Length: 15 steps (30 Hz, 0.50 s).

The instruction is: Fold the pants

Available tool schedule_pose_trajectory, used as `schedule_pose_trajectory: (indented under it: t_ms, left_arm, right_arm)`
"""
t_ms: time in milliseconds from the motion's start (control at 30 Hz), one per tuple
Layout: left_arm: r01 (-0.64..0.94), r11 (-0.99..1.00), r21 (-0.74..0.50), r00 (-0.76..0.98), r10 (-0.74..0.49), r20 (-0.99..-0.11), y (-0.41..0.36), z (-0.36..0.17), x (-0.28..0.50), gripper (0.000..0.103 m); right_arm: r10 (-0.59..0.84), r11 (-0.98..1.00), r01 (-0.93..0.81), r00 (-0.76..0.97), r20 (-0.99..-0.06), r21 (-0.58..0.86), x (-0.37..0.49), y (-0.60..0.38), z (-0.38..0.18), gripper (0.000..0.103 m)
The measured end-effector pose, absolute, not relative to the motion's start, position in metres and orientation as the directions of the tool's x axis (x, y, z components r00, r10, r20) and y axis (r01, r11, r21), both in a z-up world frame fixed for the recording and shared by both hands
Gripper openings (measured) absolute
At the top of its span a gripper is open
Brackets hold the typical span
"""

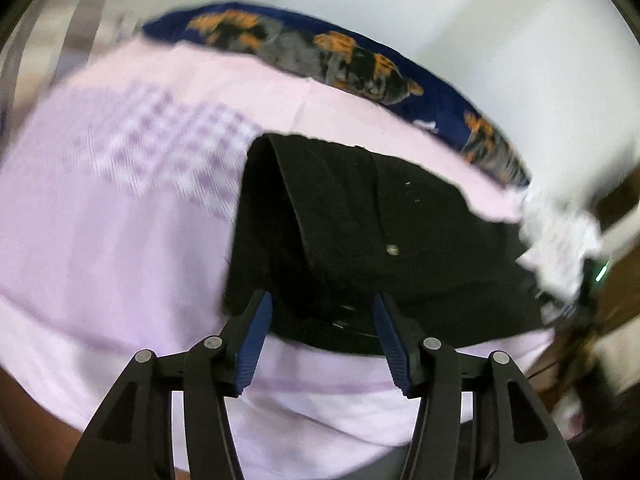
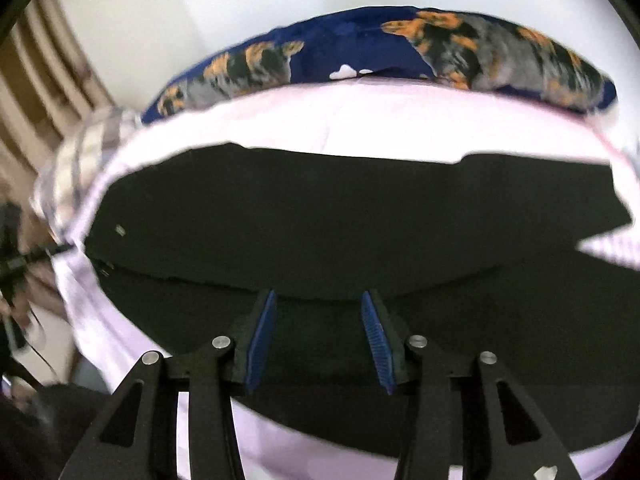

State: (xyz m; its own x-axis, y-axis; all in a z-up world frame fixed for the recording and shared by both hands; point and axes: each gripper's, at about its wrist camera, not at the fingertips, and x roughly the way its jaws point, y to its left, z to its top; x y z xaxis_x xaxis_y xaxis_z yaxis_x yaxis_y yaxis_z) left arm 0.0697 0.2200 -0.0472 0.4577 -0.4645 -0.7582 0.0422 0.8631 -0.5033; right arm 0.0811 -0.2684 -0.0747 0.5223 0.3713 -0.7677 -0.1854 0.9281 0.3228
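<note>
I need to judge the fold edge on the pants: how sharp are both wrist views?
Left wrist: checked sheet smeared by motion blur, black pants fairly crisp. Right wrist: pants read as featureless black, fold edge faint; edges blurred, fisheye bends the patterned pillow.

The checked pattern (image 1: 160, 136) on the lilac sheet (image 1: 100, 260) is smeared by blur. The right edge cuts off the black pants (image 2: 320, 208). The clutter (image 1: 568, 240) beside them is too blurred to tell.
</note>
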Motion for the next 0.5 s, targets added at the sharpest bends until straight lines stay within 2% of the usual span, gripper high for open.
schedule_pose_trajectory:
  t_ms: [67,200,500]
  left_arm:
    - [-0.010,0.800,-0.600,0.435,-0.537,-0.723,0.217,-0.055,0.067,0.054]
    - [-0.087,0.717,-0.692,0.414,-0.606,-0.680,0.201,-0.071,0.071,0.054]
    - [-0.245,0.591,-0.768,0.469,-0.621,-0.628,0.195,-0.090,0.092,0.054]
  right_arm:
    - [0.420,0.904,-0.155,0.506,-0.753,0.399,0.078,-0.267,-0.080,0.044]
    - [0.474,0.868,-0.119,0.494,-0.729,0.483,0.075,-0.260,-0.091,0.044]
    - [0.536,0.803,-0.045,0.488,-0.689,0.594,0.077,-0.257,-0.112,0.044]
